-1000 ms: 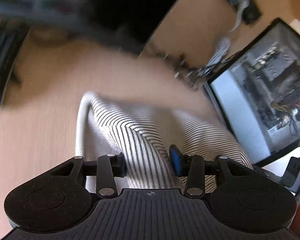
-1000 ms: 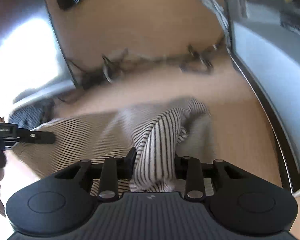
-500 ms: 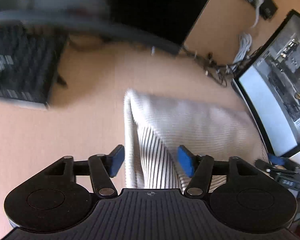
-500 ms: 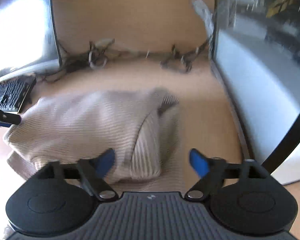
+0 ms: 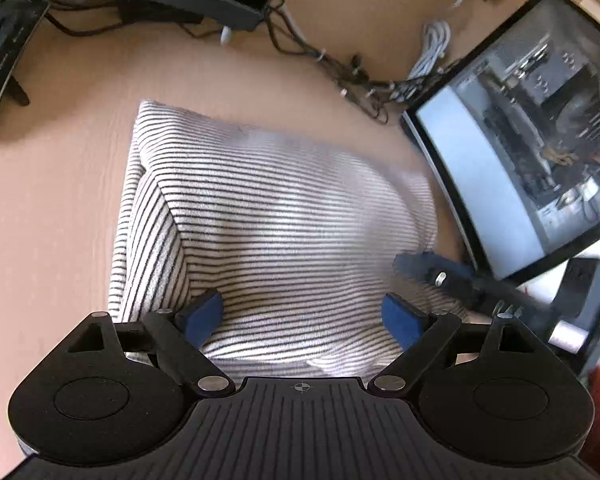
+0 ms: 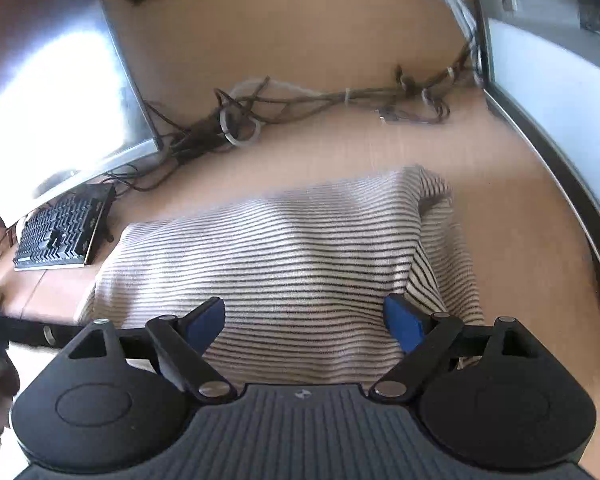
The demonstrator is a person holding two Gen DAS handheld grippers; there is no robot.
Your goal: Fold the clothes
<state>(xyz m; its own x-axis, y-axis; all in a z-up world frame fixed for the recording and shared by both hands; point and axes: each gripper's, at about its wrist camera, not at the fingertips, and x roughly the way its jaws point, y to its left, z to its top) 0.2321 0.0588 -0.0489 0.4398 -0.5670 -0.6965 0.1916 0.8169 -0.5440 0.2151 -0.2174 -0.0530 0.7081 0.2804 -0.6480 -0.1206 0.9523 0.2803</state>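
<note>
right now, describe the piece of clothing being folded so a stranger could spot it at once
On the tan desk, between two monitors, lies a folded striped garment in front of the tangled cables. It is the only soft thing there: cream knit with thin dark stripes.

The folded garment (image 5: 284, 216) is white with thin black stripes. It lies on a tan wooden desk (image 5: 48, 208). Both grippers are black with blue pads (image 6: 204, 322).
</note>
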